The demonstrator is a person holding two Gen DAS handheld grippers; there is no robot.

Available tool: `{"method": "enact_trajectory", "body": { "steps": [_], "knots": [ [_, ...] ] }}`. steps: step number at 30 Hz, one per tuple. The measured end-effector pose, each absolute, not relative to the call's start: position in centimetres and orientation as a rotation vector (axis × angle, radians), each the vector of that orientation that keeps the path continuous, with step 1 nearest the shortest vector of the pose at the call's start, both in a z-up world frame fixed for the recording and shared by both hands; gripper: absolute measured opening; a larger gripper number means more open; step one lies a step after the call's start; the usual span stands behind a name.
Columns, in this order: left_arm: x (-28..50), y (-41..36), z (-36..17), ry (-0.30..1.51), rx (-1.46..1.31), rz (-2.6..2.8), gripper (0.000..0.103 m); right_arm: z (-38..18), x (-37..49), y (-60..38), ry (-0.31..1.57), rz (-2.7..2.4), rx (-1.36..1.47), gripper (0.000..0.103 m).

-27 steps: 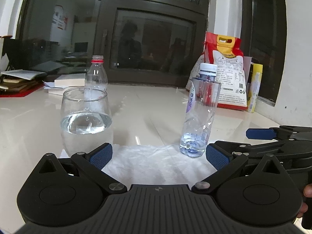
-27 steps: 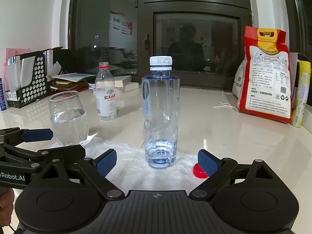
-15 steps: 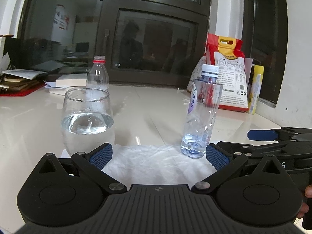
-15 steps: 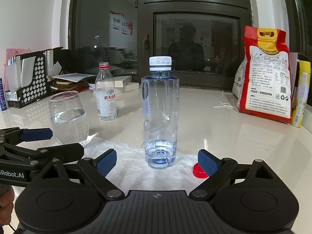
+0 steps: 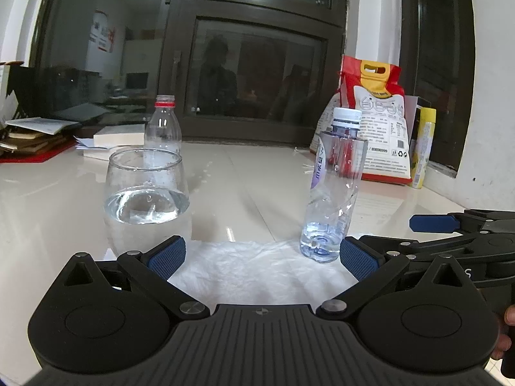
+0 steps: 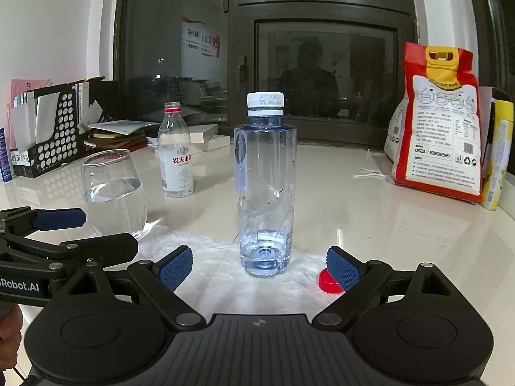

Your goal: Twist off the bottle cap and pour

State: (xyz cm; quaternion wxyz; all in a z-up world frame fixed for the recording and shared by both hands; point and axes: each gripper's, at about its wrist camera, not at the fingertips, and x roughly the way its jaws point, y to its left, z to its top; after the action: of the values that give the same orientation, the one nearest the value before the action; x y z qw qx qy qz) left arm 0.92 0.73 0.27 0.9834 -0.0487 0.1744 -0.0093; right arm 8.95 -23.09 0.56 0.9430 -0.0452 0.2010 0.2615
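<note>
Here, at the far left of the tabletop (image 6: 370, 212), a black perforated file holder (image 6: 48, 128) stands by the wall. Next comes the glass (image 6: 112, 193), part full of water, with an uncapped red-ringed bottle (image 6: 175, 157) behind it. The left tool (image 5: 262, 255) has its blue pads spread wide, gripping nothing, above the white paper towel (image 5: 257, 267). The clear bottle (image 6: 265, 193) stands upright on that towel, its white cap (image 6: 265, 104) on, ahead of the right tool (image 6: 259, 265), whose pads also sit apart and empty. A loose red cap (image 6: 326, 283) lies just beside the right pad. Farther right stands a red and white bag (image 6: 441, 141).
</note>
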Motion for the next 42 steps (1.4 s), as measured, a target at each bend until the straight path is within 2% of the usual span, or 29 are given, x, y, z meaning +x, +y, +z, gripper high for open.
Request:
{"method": "enact_trajectory", "body": {
  "steps": [42],
  "knots": [
    [0.0, 0.5, -0.1, 0.334, -0.09, -0.014, 0.103, 0.4, 9.1, -23.3, 0.419, 0.534, -0.094, 0.093]
  ]
}}
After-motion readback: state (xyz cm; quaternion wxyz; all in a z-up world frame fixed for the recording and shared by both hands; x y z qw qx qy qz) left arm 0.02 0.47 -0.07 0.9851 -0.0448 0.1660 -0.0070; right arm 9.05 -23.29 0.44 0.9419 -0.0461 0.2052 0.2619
